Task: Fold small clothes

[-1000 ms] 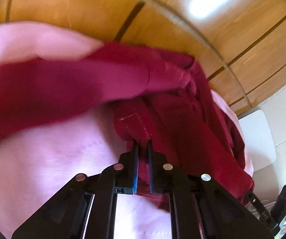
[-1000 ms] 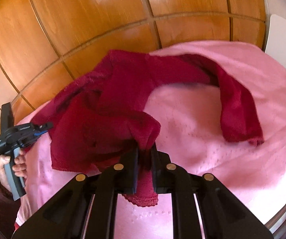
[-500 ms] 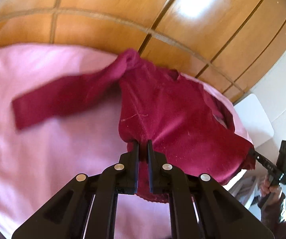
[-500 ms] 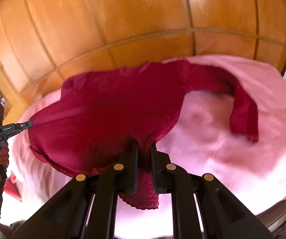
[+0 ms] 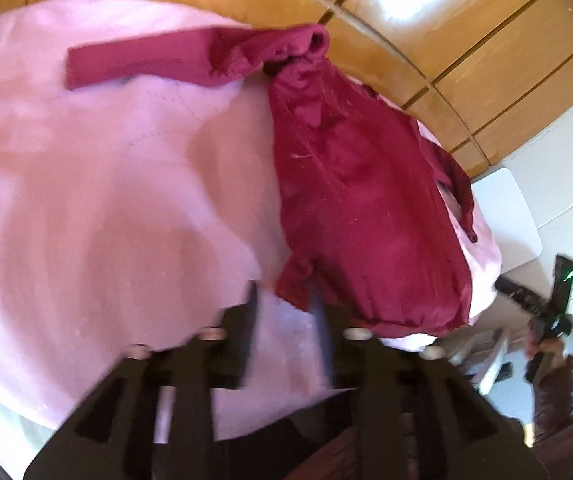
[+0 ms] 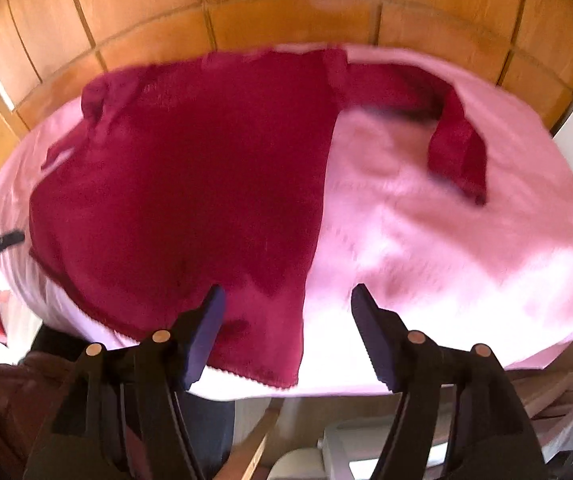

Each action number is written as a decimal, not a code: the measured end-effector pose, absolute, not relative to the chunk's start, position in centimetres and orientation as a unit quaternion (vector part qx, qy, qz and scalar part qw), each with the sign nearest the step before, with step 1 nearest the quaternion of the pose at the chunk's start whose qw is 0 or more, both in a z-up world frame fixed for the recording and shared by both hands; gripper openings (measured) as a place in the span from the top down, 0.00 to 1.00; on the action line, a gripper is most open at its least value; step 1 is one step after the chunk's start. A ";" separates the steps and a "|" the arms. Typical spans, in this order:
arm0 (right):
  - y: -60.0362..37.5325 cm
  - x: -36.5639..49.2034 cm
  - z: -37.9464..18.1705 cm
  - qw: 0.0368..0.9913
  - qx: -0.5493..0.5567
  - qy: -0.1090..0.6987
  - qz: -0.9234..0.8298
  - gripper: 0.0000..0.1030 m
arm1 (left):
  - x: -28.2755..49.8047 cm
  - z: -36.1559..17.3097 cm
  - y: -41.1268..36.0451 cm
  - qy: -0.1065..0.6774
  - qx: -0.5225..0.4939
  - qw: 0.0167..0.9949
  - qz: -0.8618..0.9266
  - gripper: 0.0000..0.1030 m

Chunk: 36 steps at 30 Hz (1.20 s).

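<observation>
Crimson sweater (image 6: 190,184) lay spread on the pink blanket (image 6: 426,240), just ahead of both tools. Right gripper (image 6: 286,308) stood wide open, holding nothing; left gripper (image 5: 286,304) looked parted and empty too, though blurred. Wooden panels (image 6: 286,4) rose beyond.

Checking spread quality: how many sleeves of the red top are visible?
2. One sleeve lies out on the pink cloth at right; the other sleeve is bunched at the garment's left edge, mostly hidden.
</observation>
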State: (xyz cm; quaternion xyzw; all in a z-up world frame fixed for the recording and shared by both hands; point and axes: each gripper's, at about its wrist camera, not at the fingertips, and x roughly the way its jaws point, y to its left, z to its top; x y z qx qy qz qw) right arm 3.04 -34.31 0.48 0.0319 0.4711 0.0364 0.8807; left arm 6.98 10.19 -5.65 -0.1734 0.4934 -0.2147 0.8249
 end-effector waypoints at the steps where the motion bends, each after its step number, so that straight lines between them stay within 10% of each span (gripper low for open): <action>1: -34.1 3.2 0.8 0.886 0.034 0.462 0.038 0.31 | 6.8 -5.6 9.9 0.484 -0.168 0.831 -0.216 0.57; 8: -27.0 8.0 1.1 0.897 0.028 0.427 0.105 0.25 | 7.1 -8.1 7.1 0.459 -0.110 0.842 -0.262 0.56; 11: -24.1 10.1 0.1 0.894 0.028 0.429 0.129 0.25 | 7.6 -8.4 6.4 0.456 -0.109 0.832 -0.295 0.89; 17: -20.5 12.7 -0.6 0.895 0.023 0.418 0.155 0.25 | 4.2 -3.9 8.2 0.430 -0.124 0.833 -0.326 0.96; 28: -15.6 14.2 -6.1 0.882 -0.002 0.429 0.196 0.25 | 1.3 -6.4 12.0 0.506 -0.162 0.821 -0.208 0.96; 36: -16.0 13.8 -7.7 0.890 0.016 0.413 0.191 0.20 | 9.1 -5.4 19.7 0.446 -0.236 0.863 -0.017 0.61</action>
